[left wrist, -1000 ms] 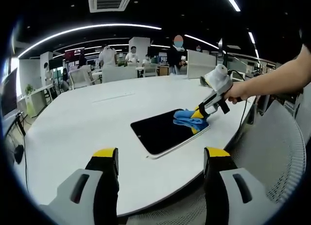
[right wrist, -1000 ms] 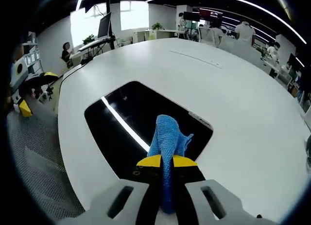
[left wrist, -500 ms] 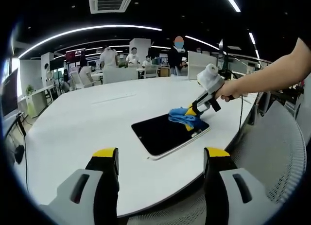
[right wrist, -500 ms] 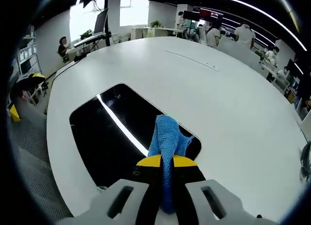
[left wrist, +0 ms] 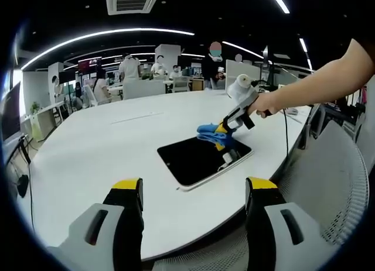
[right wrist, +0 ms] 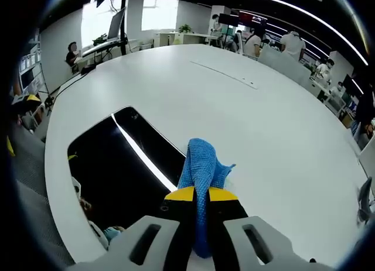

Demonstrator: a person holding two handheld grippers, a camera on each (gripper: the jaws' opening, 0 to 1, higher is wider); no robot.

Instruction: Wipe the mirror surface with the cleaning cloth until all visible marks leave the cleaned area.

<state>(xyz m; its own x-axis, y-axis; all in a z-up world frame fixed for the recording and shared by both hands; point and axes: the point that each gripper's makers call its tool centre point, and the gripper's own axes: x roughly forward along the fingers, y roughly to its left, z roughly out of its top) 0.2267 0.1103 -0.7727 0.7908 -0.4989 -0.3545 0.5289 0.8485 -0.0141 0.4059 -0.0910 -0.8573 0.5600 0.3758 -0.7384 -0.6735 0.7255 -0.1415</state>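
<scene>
Left gripper view: the left gripper (left wrist: 193,192) is held wide and empty at the bottom of the frame, while the dark mirror (left wrist: 196,160) lies at centre on the white surface (left wrist: 99,148). The blue cleaning cloth (left wrist: 212,133) is clamped by the right gripper (left wrist: 221,129) at the mirror's upper right edge; in the right gripper view the cloth (right wrist: 202,168) is seen pinched at lower centre, the mirror (right wrist: 117,165) to its left.

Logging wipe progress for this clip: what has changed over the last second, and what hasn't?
The right gripper, shut on the blue cloth, carried it across the mirror from the side near the table edge towards the far edge, where it now overhangs the border. Nothing was released. The mirror stayed put; the left gripper stayed open, hovering near the table edge.
</scene>
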